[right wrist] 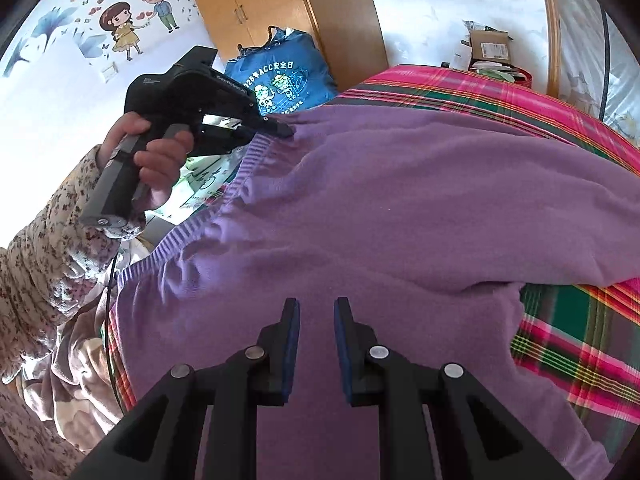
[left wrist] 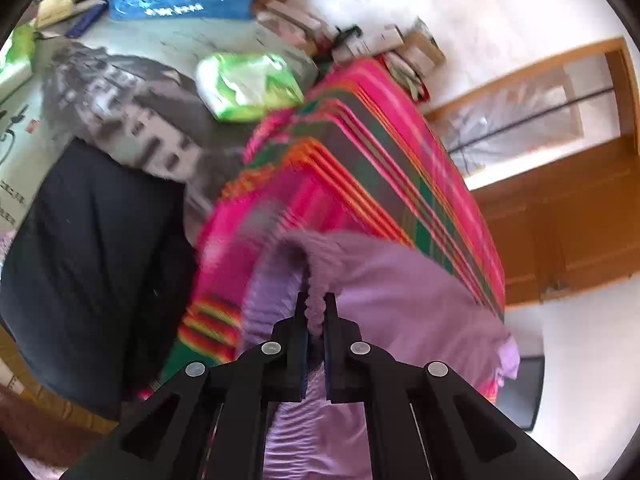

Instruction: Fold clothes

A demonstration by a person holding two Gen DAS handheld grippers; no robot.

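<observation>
**Left grip set on the hem; right gripper over the body of the sweater**

Purple sweater lies spread on the striped pink-and-green blanket, filling the centre of the right wrist view. Its ribbed hem runs diagonally from lower left toward upper centre of that frame.

Left gripper: clenched on a bunched ridge of the purple knit, fabric pinched between the two fingers. In the right wrist view this gripper sits at the upper end of the hem, held by a hand in a floral sleeve.

Right gripper: jaws parted, nothing between them; plain knit below. Contact with the fabric cannot be judged.

Key relation: the hem's free end lies to the lower left of the right gripper, which is the nearer tool. Judgement: the right gripper needs a hold there before any fold along the hem line.
</observation>
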